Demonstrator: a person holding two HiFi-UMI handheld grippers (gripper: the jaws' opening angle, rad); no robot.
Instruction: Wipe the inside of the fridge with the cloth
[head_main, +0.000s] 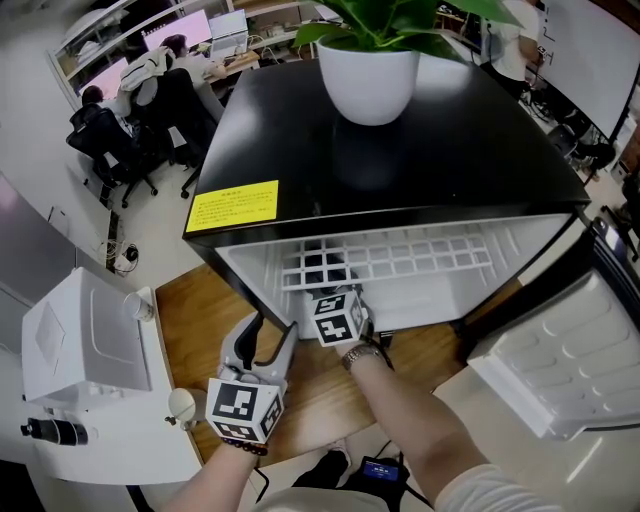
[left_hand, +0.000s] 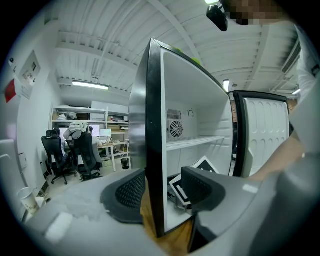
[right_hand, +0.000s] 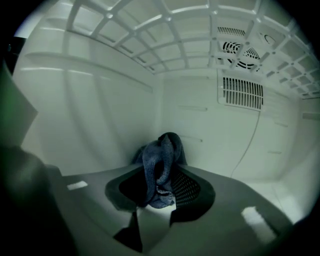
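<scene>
Head view: an open fridge (head_main: 420, 160). The right gripper (head_main: 332, 298) reaches in under the shelf (head_main: 400, 258); the left gripper (head_main: 268, 338) hangs at the near left edge.

Left gripper view: jaws apart, holding nothing.

Right gripper view: jaws clamped on a bunched blue cloth (right_hand: 159, 167) inside the fridge — soft, light and limp, so a grip across its folds probably suits it.

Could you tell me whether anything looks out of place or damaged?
Nothing stands out: the plant pot stands upright on the fridge, the shelf sits in place, and the cloth is bunched in the right tool.
</scene>
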